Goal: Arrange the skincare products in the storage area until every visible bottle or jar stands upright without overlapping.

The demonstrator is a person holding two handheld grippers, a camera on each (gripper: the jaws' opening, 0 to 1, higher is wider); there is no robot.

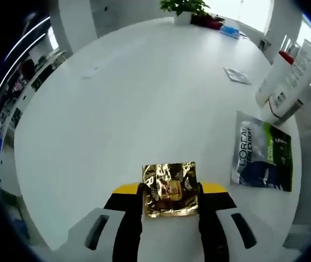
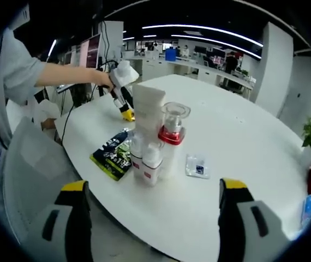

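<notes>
On the white table, our left gripper is clenched on a gold foil sachet at the near edge. We should carry it level toward the upright tubes and clear-capped bottle far right. Our right gripper hangs released. The flat green pouch reads "L'OREAL MEN EXPERT".

I count two white tubes, one bottle, three sachets and two plants.
</notes>
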